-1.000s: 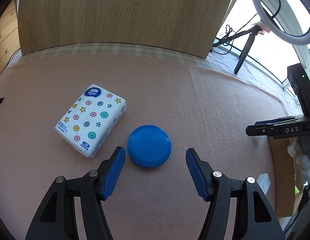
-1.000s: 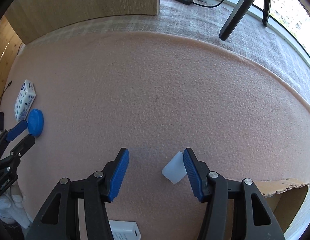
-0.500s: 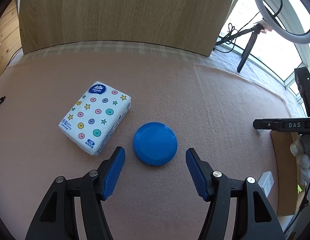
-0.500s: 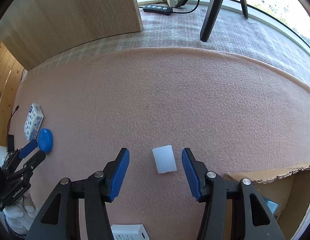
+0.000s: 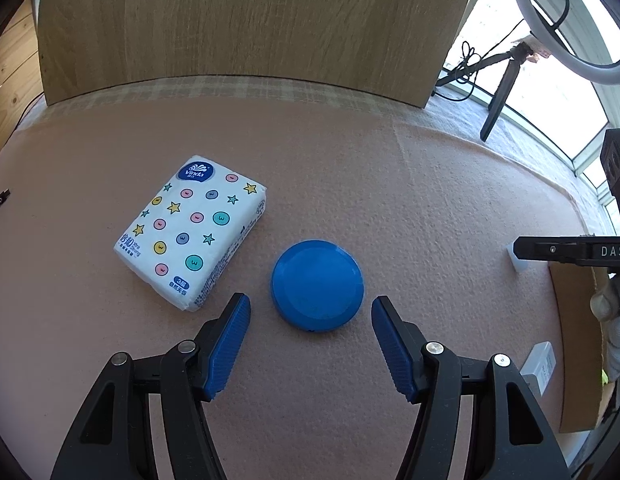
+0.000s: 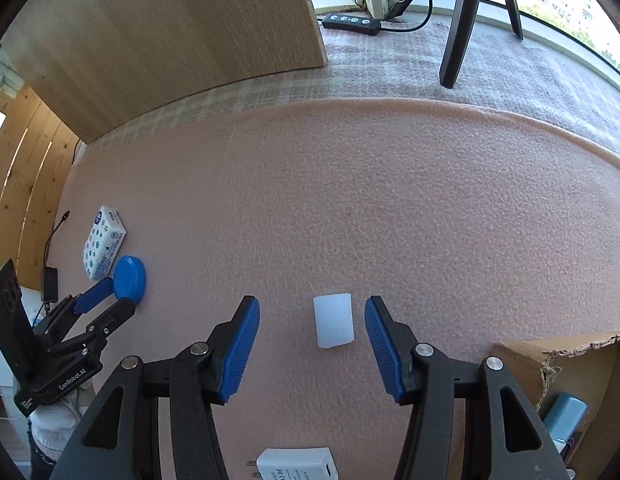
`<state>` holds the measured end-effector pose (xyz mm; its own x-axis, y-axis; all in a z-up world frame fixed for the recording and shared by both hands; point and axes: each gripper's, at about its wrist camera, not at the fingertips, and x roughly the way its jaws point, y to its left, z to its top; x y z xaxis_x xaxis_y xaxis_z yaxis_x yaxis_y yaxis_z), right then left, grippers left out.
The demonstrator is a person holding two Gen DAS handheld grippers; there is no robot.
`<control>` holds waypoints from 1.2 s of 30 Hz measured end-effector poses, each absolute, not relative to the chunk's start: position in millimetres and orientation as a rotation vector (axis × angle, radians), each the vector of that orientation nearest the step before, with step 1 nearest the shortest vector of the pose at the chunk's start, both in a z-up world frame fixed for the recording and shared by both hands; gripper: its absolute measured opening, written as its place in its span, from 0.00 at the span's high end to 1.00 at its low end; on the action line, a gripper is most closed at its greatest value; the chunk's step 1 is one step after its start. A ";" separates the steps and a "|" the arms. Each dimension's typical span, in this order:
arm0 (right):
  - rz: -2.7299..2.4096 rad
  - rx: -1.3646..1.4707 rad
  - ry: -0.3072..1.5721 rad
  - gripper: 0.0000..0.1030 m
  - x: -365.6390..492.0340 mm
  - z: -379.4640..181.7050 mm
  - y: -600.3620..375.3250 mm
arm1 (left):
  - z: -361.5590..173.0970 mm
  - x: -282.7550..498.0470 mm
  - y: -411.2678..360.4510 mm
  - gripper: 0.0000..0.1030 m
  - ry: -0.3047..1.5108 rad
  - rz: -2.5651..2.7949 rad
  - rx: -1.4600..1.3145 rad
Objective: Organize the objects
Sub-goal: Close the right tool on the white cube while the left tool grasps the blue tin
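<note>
A round blue lid (image 5: 317, 286) lies flat on the pink mat, just ahead of my open, empty left gripper (image 5: 311, 310), between its fingertips. A white tissue pack (image 5: 191, 229) with stars and dots lies left of the lid. In the right wrist view, a small white translucent cap (image 6: 334, 320) lies on the mat between the fingertips of my open, empty right gripper (image 6: 312, 312). The lid (image 6: 129, 278), the tissue pack (image 6: 103, 248) and the left gripper (image 6: 105, 298) show at far left there.
A cardboard box (image 6: 558, 364) with a light blue item inside stands at the right. A white charger (image 6: 293, 464) lies near my right gripper and shows in the left view (image 5: 540, 366). A wooden panel (image 5: 249, 24) stands behind. A tripod leg (image 6: 456, 28) and a power strip (image 6: 352, 22) lie beyond the mat.
My left gripper has closed in on the blue lid. My right gripper has turned and shifted so that the white cap now lies centred between its fingers.
</note>
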<state>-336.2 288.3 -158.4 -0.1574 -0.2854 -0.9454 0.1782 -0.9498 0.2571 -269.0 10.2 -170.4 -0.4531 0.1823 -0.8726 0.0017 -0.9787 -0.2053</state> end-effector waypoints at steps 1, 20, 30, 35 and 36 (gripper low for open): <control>-2.176 1.819 -0.121 0.51 -331.2 -164.8 285.3 | -171.0 -269.6 11.1 0.35 -0.260 2.581 -1.580; -2.292 1.755 0.187 0.79 -313.1 -175.6 262.1 | -172.5 -280.0 32.0 0.48 -0.090 2.635 -1.567; -2.299 1.708 0.124 0.89 -297.3 -171.9 266.5 | -170.3 -267.2 31.6 0.48 -0.144 2.612 -1.567; -2.305 1.649 0.023 0.89 -279.8 -158.2 284.0 | -164.3 -254.6 39.7 0.48 -0.154 2.594 -1.552; -2.310 1.632 0.008 0.89 -275.7 -154.1 287.9 | -161.9 -252.1 41.6 0.48 -0.157 2.592 -1.547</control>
<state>-275.7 287.9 -154.1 -0.3017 -0.2485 -0.9204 0.2546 -0.9514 0.1734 -252.1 41.6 -161.9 -0.4711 0.1547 -0.8684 -0.0490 -0.9876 -0.1493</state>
